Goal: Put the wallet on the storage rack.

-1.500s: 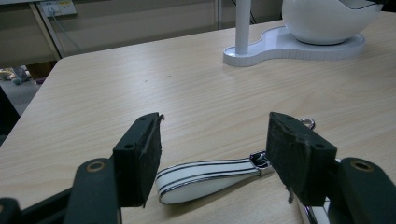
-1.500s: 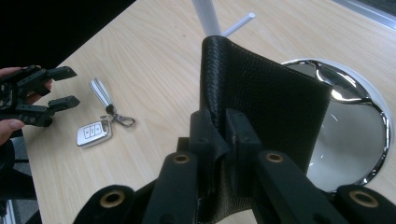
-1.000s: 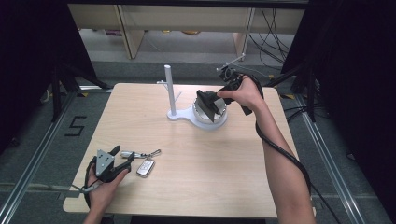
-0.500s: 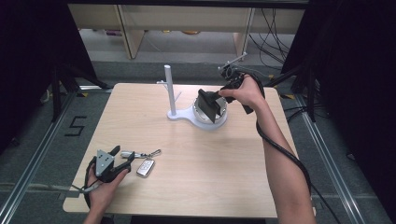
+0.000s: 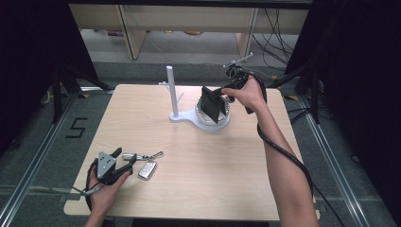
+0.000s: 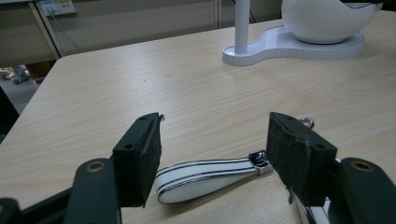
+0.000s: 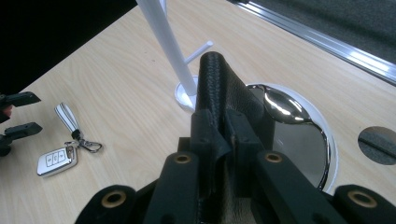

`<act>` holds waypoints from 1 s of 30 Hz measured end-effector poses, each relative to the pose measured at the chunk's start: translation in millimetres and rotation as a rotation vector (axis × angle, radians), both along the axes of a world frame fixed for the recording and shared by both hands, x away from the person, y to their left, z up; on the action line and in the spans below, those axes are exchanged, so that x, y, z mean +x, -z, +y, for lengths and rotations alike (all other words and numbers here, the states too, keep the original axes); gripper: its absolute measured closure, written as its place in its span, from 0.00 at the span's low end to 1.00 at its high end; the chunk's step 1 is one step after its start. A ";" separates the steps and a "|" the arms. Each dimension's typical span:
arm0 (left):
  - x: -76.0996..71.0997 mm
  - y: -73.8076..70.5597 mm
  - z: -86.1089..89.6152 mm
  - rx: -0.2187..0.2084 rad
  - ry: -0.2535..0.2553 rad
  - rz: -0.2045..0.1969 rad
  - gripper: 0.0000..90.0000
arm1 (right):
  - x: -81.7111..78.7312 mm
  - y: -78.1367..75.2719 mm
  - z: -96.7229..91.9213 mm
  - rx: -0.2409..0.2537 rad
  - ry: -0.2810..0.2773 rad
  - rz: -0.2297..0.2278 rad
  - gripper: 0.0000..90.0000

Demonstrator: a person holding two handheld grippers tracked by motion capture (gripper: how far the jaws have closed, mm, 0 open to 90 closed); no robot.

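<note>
Bowl: white stand's chrome-lined bowl (image 7: pixel 299 135), far edge of the surface (image 5: pixel 213 184)
Right hand-held gripper (image 7: pixel 219 140): clamped on black wallet (image 5: pixel 211 105) above bowl
Left hand-held gripper (image 6: pixel 215 158): spread wide around key fob strap (image 6: pixel 205 175), near-left corner

Even overhead light brightens the table (image 5: pixel 189 142); surroundings at nine and three o'clock fall dark. The bowl (image 7: pixel 299 135) glares; near jaws blur slightly.

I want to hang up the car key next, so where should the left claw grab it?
Take the white strap, not the flat fob. It lies between the left claw's open jaws already, so come straight down from above and close across its narrow width.
</note>
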State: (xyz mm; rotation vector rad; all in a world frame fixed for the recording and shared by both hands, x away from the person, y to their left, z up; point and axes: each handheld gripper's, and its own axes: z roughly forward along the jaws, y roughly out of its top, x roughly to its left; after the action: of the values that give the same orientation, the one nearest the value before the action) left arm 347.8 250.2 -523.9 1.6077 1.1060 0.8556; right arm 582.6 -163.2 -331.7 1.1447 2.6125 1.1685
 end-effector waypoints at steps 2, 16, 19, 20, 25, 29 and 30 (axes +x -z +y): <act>0.1 0.0 0.0 0.001 0.000 0.000 0.39 | 0.1 -0.3 0.5 -0.015 0.009 -0.017 0.93; 0.1 0.0 0.1 -0.002 0.001 0.000 0.39 | 10.1 10.9 14.8 -0.025 0.083 -0.100 0.87; 0.0 0.0 0.1 -0.002 0.001 0.000 0.39 | 10.9 11.3 18.8 -0.052 0.091 -0.149 0.78; 0.1 0.0 0.1 -0.004 0.001 0.000 0.39 | 10.9 11.3 18.8 -0.052 0.091 -0.149 0.78; 0.1 -0.1 -0.2 0.001 0.002 0.002 0.39 | 7.4 8.4 13.7 -0.050 0.118 -0.163 0.72; -0.1 -0.1 -0.2 0.003 0.001 0.000 0.39 | 4.2 7.7 7.6 -0.028 0.134 -0.160 0.70; 0.0 0.0 -0.3 0.001 0.000 0.001 0.39 | 3.0 7.8 6.4 -0.027 0.132 -0.161 0.69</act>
State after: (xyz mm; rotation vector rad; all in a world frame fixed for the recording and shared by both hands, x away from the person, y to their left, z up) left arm 347.8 250.0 -523.9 1.6095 1.1062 0.8557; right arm 585.6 -156.8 -339.5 1.1474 2.3882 1.1436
